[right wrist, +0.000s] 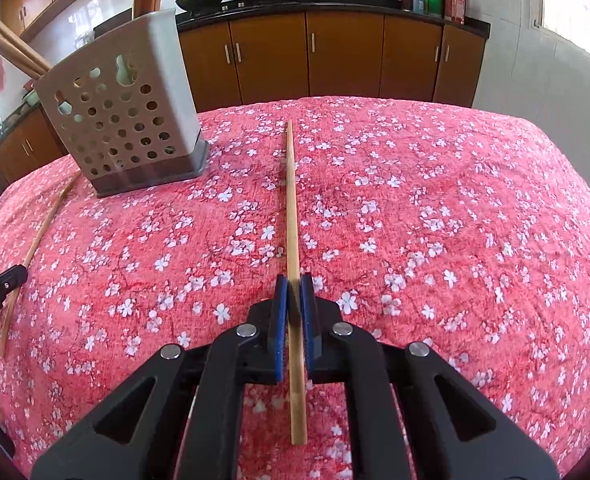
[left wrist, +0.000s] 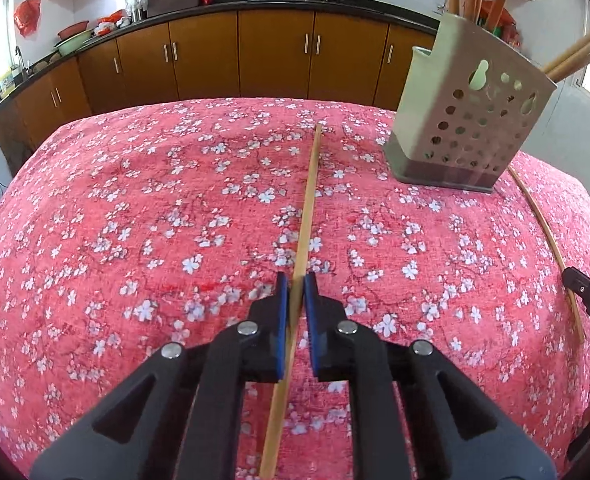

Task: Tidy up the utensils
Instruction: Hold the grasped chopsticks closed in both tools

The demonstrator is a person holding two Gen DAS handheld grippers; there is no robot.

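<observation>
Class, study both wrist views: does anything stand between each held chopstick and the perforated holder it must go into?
Nothing visible does. Only bare floral tablecloth separates the left chopstick and the right chopstick from the holder.

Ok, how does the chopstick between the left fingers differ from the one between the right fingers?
The left chopstick slants and runs off the bottom of the view; the right chopstick lies nearly straight, its blunt rear end visible. The left gripper shows slim gaps beside its stick; the right gripper looks shut on its stick. Both are plain pale wooden sticks above the floral cloth.
</observation>
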